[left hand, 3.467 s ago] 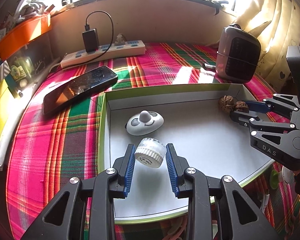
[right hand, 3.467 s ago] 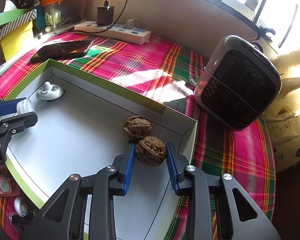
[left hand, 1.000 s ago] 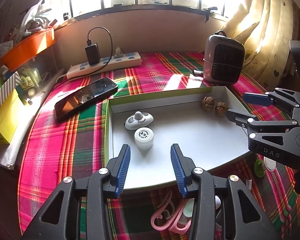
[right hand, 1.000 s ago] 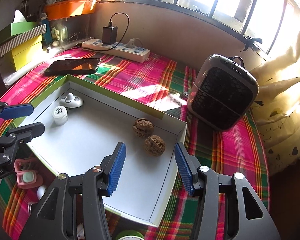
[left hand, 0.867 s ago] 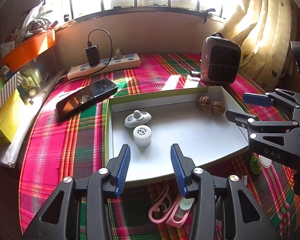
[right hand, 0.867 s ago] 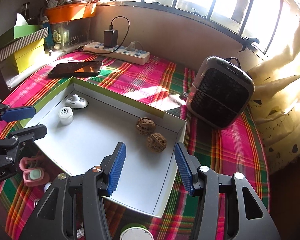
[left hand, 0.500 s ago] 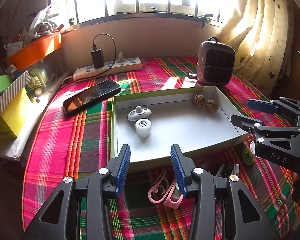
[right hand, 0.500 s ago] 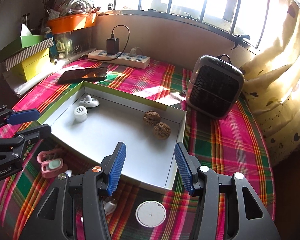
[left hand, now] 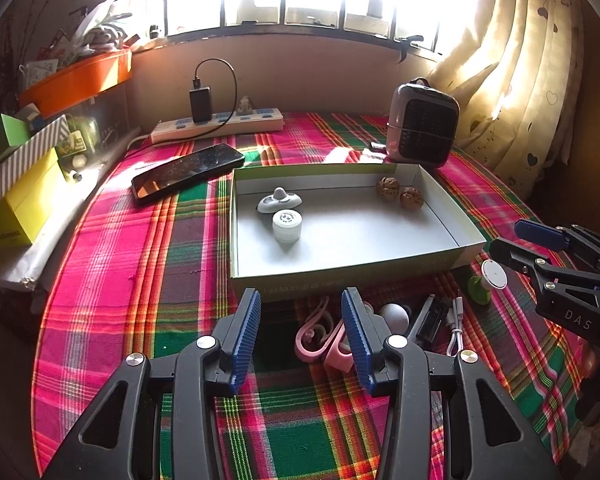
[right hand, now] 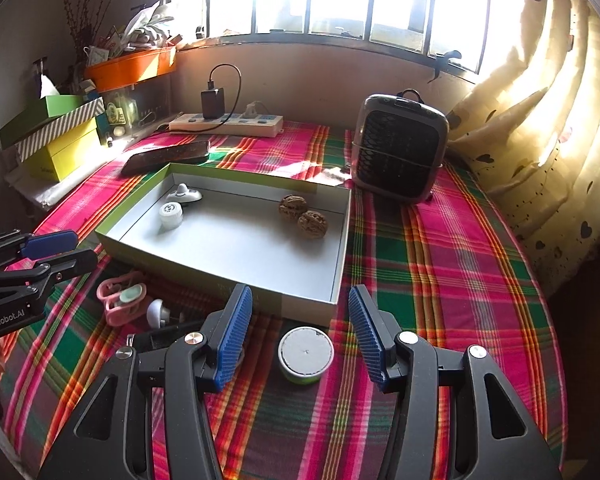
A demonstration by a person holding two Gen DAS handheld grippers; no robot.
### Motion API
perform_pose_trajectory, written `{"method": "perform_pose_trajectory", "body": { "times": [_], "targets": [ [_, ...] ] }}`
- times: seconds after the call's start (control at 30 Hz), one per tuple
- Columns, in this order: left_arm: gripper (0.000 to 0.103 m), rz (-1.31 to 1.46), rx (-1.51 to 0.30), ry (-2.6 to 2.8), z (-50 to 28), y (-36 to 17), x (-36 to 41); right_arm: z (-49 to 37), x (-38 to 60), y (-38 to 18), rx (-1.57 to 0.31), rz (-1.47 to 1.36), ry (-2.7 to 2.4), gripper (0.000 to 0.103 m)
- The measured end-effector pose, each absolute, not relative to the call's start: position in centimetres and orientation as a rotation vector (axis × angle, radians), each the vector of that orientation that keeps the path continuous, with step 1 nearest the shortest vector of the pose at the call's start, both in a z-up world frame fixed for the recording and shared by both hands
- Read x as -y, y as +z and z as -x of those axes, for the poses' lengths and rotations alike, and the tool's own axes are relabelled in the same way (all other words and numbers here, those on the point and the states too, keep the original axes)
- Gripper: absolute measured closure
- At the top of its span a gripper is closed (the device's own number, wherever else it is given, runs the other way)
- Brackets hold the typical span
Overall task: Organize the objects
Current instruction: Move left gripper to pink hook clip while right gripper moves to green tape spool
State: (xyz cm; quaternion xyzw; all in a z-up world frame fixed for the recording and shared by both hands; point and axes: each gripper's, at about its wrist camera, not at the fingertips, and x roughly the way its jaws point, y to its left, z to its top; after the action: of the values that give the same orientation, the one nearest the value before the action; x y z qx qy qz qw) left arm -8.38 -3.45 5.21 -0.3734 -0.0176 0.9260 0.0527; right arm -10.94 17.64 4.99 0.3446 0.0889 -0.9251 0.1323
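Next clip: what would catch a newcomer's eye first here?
The bright plaid cloth and the shallow box at its middle, holding two walnuts at the right end, with a white cap and a grey knob at the left. Both grippers, left and right, hang open before the box, over loose clutter: a pink clip and a green-rimmed disc.

Both wrist views face window, sharing box (left hand: 352,268) (right hand: 220,276).

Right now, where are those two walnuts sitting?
In both views the two walnuts lie side by side at the far right corner of the shallow box, on the side nearest the small black heater.
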Motion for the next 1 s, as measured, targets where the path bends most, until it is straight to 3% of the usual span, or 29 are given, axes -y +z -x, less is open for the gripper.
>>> {"method": "perform_pose_trajectory", "body": {
  "times": [1.0],
  "targets": [
    [0.059,1.258,0.111,2.709,8.5,1.4,4.4,9.4,-20.5,1.3,-0.146,-1.154,-2.672,0.051]
  ]
}}
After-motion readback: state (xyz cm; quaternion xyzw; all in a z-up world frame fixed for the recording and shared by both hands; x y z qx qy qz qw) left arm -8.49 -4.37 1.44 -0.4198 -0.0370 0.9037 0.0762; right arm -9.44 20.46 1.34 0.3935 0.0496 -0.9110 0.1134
